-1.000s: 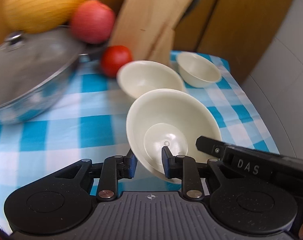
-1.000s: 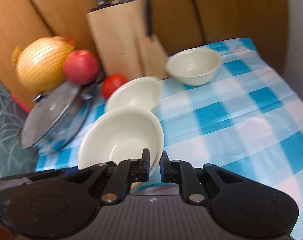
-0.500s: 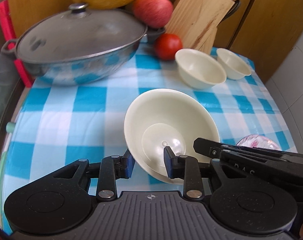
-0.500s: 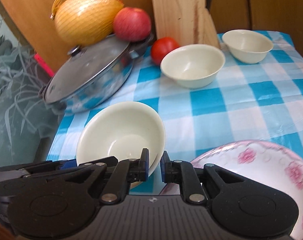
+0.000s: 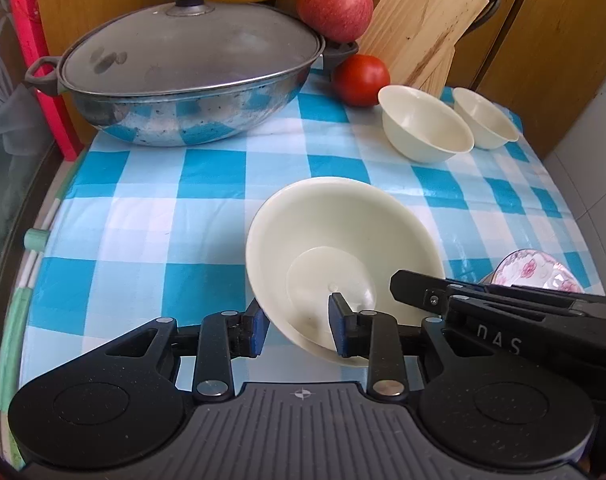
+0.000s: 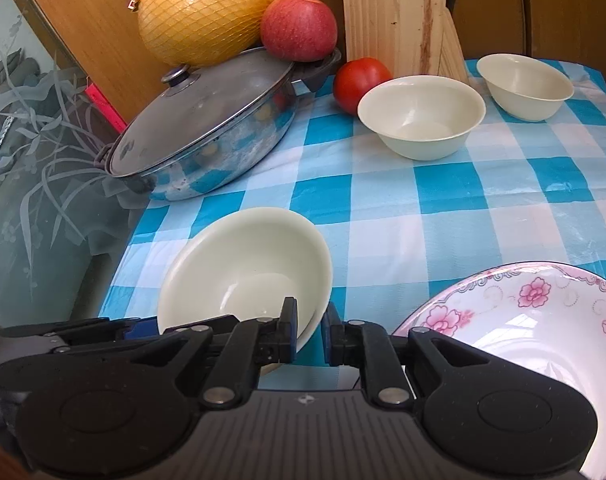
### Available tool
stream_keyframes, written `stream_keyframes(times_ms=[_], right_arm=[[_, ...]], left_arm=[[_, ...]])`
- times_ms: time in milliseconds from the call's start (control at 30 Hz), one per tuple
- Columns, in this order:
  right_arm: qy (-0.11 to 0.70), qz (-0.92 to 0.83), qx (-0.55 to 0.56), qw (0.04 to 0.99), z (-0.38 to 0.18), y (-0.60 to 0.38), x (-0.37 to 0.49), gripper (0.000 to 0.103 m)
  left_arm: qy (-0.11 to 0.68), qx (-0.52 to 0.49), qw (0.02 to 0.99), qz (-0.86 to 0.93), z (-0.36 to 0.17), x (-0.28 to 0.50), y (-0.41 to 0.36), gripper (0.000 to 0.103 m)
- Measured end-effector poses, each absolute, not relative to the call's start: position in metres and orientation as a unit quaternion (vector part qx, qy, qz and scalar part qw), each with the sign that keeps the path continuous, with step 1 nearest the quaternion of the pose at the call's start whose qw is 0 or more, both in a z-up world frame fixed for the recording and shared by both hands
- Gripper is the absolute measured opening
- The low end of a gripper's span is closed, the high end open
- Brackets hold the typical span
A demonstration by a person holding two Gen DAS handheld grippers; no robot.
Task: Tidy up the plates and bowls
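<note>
Both wrist views have swung round over the last second, so the lidded wok (image 5: 191, 80) went from a blurry sliver at the left edge to fully in frame. The floral plate (image 6: 535, 340) wasn't visible a second ago, now it fills the right view's lower right corner. The left gripper (image 5: 297, 330) has just been opening: its pads have spread, and the left one now stands clear of the cream bowl's (image 5: 339, 248) rim. The right gripper (image 6: 309, 330) has let go a touch too, with a small gap around the rim.
</note>
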State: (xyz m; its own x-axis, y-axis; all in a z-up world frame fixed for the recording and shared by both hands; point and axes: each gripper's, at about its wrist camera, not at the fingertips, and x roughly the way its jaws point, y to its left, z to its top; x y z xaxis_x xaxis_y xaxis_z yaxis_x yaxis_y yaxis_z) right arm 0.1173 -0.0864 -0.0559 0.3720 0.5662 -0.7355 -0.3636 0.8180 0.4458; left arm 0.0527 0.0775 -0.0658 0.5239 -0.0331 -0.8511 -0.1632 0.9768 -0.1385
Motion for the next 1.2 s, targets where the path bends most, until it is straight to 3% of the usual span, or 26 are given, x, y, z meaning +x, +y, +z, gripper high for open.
stream_keyframes(times_ms=[433,733,1200], right_arm=[[0.442,0.247,0.118,0.854,-0.037,-0.118,0.121,0.018],[0.422,0.172,0.153,0.877,-0.032,-0.159,0.154,0.020],[0.422,0.111,0.189,0.880,-0.050,-0.184,0.223,0.021]], left_arm=[[0.452,-0.114,0.883,0.056,-0.051,0.048,0.092,0.051],[0.429,-0.100,0.897,0.031,-0.026,0.090,0.060,0.062],[0.436,-0.098,0.894,0.035,-0.039,0.175,0.031,0.066]])
